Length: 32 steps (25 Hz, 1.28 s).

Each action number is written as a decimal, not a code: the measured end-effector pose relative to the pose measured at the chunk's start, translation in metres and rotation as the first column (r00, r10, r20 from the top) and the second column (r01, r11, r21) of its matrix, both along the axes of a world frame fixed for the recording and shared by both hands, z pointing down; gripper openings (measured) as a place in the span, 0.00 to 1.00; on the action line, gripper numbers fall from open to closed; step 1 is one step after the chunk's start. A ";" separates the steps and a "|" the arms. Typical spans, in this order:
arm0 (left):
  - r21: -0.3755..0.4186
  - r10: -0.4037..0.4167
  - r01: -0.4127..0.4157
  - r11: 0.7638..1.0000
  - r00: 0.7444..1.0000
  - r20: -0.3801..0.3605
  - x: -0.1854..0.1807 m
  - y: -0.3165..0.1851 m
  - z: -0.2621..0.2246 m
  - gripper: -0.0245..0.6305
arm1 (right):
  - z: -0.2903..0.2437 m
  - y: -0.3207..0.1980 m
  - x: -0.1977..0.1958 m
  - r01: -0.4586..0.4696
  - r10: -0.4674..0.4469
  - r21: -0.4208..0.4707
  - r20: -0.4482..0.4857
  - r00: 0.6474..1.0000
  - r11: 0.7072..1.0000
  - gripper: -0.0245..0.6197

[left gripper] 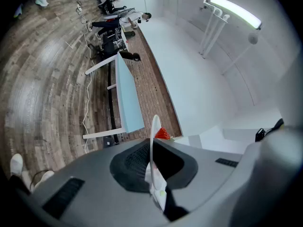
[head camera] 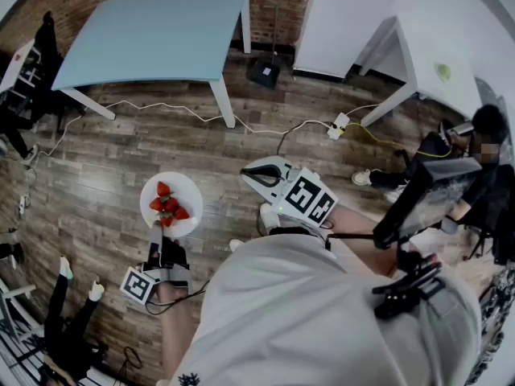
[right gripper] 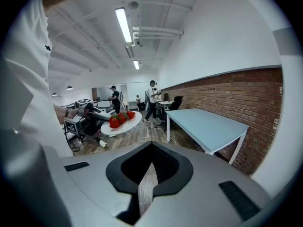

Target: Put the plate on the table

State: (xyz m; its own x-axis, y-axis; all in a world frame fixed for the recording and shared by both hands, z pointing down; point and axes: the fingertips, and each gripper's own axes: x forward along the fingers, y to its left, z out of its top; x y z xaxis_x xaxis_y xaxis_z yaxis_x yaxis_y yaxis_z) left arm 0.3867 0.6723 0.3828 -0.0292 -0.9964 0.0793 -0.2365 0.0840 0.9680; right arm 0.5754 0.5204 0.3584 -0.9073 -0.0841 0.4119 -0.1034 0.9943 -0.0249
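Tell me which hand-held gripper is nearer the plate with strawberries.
Left. The left hand-held gripper clamps the plate at its near rim; the right hand-held gripper hangs apart from it, off to its right, shut and empty.

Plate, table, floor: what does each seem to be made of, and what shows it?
Plate: smooth white, thin rim; ceramic or plastic, can't tell which. Table: matt pale-blue top, likely laminate; white legs. Floor: wood-look planks, grain and seams visible.

An open office-style lab: brick wall [right gripper: 227,93], wood-plank floor [head camera: 161,151] with loose cables [head camera: 161,107] and a power strip [head camera: 339,125], a bare light-blue bench [head camera: 161,30], ceiling strip lights [right gripper: 124,25].
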 end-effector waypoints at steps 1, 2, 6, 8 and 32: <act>0.003 0.003 -0.003 1.000 1.000 0.011 -0.003 0.008 -0.003 0.05 | 0.000 0.009 -0.006 0.010 -0.010 0.002 -0.001 1.000 1.000 0.05; 0.005 0.005 -0.006 1.000 1.000 0.020 -0.007 0.017 -0.005 0.05 | -0.001 0.018 -0.011 0.018 -0.018 0.004 -0.002 1.000 1.000 0.05; 0.001 -0.005 0.005 1.000 1.000 0.019 -0.019 0.056 -0.006 0.05 | -0.007 0.053 -0.030 0.017 -0.017 -0.004 0.020 1.000 1.000 0.05; 0.008 -0.008 0.008 1.000 1.000 0.029 -0.026 0.077 -0.002 0.05 | -0.009 0.073 -0.039 0.017 -0.016 -0.006 0.035 0.999 1.000 0.05; -0.008 -0.147 0.147 0.989 0.989 0.017 -0.192 0.032 0.013 0.05 | 0.027 0.026 -0.248 0.199 -0.188 -0.197 0.072 0.979 0.960 0.12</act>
State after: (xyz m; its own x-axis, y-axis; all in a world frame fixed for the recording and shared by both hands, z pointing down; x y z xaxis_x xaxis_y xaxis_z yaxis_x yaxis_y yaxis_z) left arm 0.1943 0.7045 0.3957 -0.1765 -0.9804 0.0873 -0.2371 0.1284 0.9630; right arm 0.3272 0.5465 0.3854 -0.9186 0.1758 0.3538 0.0976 0.9687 -0.2281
